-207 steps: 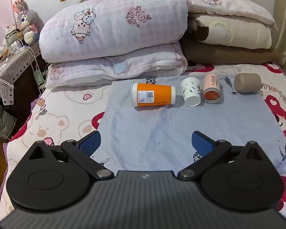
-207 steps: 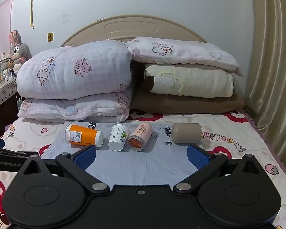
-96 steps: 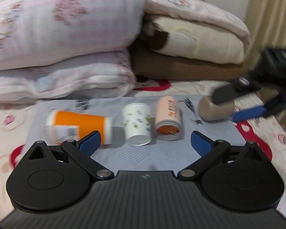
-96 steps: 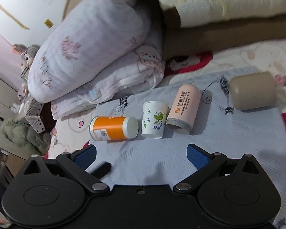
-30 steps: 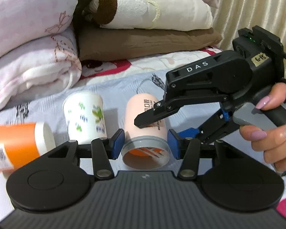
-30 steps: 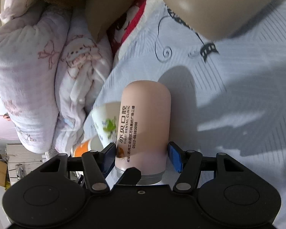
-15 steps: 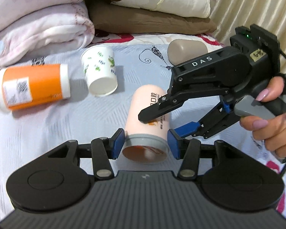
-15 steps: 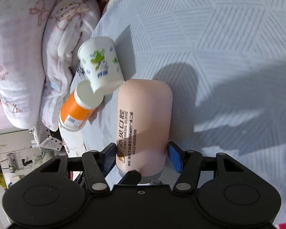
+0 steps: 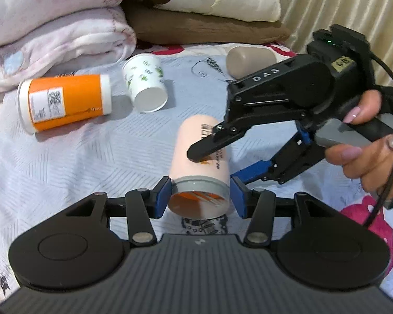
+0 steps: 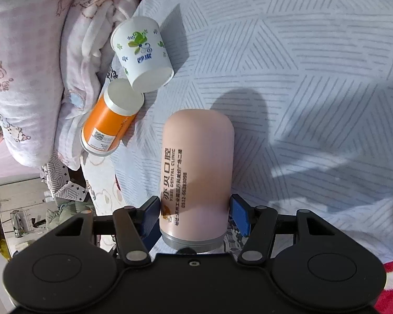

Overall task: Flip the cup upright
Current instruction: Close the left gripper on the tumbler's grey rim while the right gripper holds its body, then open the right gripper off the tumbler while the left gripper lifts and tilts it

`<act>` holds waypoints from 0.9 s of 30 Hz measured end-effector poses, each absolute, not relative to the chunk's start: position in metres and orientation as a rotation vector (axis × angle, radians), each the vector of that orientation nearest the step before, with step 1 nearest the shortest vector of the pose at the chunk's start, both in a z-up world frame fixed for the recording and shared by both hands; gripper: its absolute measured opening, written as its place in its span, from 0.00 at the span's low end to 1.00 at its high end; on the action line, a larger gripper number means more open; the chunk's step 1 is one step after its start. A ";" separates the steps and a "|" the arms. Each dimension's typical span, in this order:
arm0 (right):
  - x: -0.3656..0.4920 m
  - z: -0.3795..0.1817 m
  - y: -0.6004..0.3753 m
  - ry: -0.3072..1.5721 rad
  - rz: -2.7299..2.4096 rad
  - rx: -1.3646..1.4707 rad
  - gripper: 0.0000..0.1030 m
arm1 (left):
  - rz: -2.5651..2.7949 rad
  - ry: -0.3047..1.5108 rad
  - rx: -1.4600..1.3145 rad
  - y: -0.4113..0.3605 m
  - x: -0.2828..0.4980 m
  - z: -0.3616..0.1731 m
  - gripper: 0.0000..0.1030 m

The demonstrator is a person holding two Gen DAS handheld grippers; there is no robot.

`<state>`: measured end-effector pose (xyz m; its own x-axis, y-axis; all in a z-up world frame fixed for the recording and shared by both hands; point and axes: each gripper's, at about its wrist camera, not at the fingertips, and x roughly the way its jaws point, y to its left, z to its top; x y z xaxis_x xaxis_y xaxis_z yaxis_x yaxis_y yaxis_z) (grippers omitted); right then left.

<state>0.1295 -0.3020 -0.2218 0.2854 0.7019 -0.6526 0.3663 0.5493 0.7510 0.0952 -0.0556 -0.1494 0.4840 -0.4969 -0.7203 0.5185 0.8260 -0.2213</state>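
A pale pink cup (image 9: pixel 196 154) with black print and a grey rim is held off the grey-blue mat (image 9: pixel 86 157), lying sideways with its open mouth toward the left wrist camera. My left gripper (image 9: pixel 200 196) is shut on its rim end, blue pads on both sides. My right gripper (image 10: pixel 195 216) is shut on the same cup (image 10: pixel 196 172) near the rim; in the left wrist view it (image 9: pixel 217 157) comes in from the right, held by a hand.
An orange cup (image 9: pixel 63 102), a white printed paper cup (image 9: pixel 146 86) and a beige cup (image 9: pixel 249 59) lie on their sides on the mat. Stacked pillows and quilts (image 9: pixel 65 26) stand behind them. A curtain (image 9: pixel 340 2) hangs at the right.
Both grippers have closed on the pink cup and carried it toward the near side of the mat, away from the other cups. Over the last half second it moved a little further.
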 end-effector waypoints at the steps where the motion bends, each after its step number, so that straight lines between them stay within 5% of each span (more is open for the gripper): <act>1: 0.129 -0.223 -0.301 1.324 0.285 1.035 0.62 | -0.616 0.877 0.015 -0.054 0.097 -0.152 0.47; 8: 0.123 -0.191 -0.319 1.383 0.297 0.852 0.70 | -0.643 0.880 -0.005 -0.049 0.095 -0.156 0.47; 17: 0.120 -0.087 -0.253 1.111 0.721 -0.340 0.77 | -0.632 0.885 -0.114 -0.045 0.091 -0.148 0.47; 27: 0.081 -0.114 -0.178 0.698 1.066 -1.497 0.80 | -0.288 0.896 -0.457 -0.031 0.065 -0.146 0.46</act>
<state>0.0809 -0.1784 -0.1142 0.4182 0.1262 -0.8996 -0.8749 -0.2103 -0.4362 0.0647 -0.0305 -0.1459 0.5965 -0.4247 -0.6811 0.0515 0.8670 -0.4956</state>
